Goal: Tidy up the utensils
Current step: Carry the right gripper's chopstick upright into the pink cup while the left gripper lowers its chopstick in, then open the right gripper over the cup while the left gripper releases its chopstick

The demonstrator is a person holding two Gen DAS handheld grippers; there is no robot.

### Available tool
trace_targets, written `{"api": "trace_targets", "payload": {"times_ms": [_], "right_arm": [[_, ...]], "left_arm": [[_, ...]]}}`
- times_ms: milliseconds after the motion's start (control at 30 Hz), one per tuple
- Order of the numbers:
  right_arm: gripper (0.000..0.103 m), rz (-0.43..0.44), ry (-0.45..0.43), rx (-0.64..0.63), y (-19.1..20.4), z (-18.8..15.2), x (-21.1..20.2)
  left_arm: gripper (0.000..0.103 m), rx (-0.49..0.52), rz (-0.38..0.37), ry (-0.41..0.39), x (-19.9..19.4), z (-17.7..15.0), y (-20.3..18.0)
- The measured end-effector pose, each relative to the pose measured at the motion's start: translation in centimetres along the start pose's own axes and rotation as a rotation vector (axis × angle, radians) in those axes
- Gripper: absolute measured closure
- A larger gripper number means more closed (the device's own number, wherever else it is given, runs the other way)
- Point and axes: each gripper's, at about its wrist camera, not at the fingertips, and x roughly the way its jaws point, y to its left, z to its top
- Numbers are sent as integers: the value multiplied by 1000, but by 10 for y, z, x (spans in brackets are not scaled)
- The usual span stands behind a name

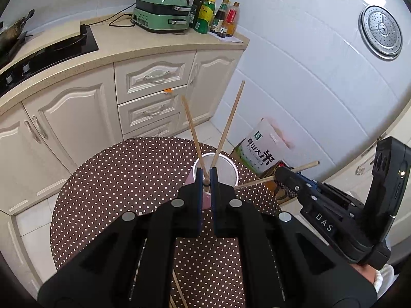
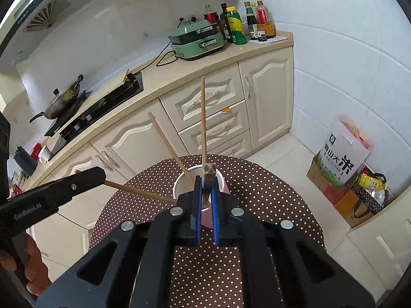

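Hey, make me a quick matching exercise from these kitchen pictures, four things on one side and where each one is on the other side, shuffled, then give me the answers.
Things:
1. wok
2. green electric cooker
3. rice bag
4. pink cup

Places:
A. on the polka-dot table
B. on the floor by the white tiled wall
C. on the black stove
D. on the counter next to the bottles

Pairs: 1-C, 2-D, 3-B, 4-A
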Motion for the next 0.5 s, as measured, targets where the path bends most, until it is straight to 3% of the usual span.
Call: {"api": "trace_targets", "payload": {"times_ms": [367, 500], "right_arm": [[93, -12, 5, 30, -2, 1, -5], [79, -9, -7, 55, -2, -2, -13]], "left_arm": [[97, 6, 20, 38, -1, -5, 2], [97, -1, 19, 37, -8, -7, 5]]}}
